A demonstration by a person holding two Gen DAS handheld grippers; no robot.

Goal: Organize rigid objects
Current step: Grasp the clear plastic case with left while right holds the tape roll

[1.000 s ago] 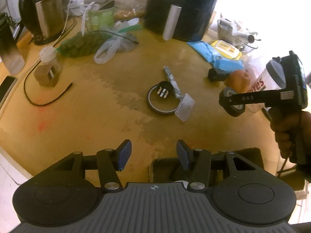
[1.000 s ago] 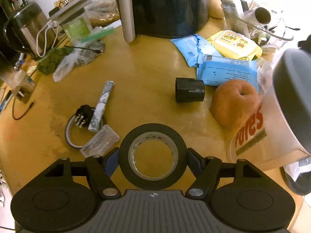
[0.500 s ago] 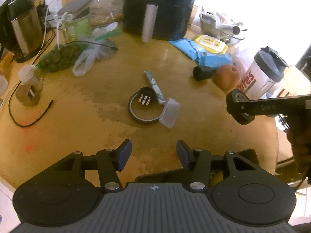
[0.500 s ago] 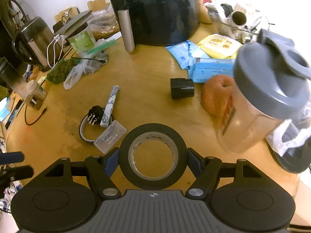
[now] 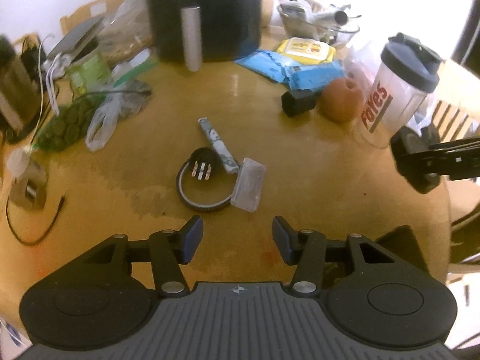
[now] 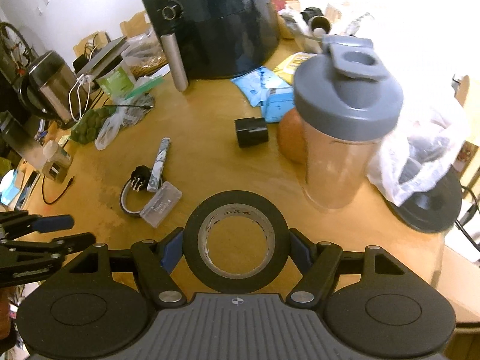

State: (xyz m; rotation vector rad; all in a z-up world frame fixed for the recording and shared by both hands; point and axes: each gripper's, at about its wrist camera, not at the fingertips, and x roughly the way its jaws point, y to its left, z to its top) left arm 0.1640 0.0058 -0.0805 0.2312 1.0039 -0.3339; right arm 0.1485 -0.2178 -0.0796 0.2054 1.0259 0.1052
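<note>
Two claws hung over the yellow wooden worktop (image 5: 270, 126). The right claw (image 6: 237, 250) clamped a black roll of tape with a grey core (image 6: 237, 241) across its outer rim, clear of the surface. The left claw (image 5: 237, 237) stood parted with nothing between its pads, aimed at the thin black ring (image 5: 204, 192), marbled grey stick (image 5: 217, 144) and clear plastic case (image 5: 249, 187), which lay touching. To set the roll down well, I judged it should go flat, apart from the grey-lidded shaker bottle (image 6: 348, 138).

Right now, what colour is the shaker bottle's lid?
Grey; the shaker bottle's lid shows best in the right wrist view.
</note>
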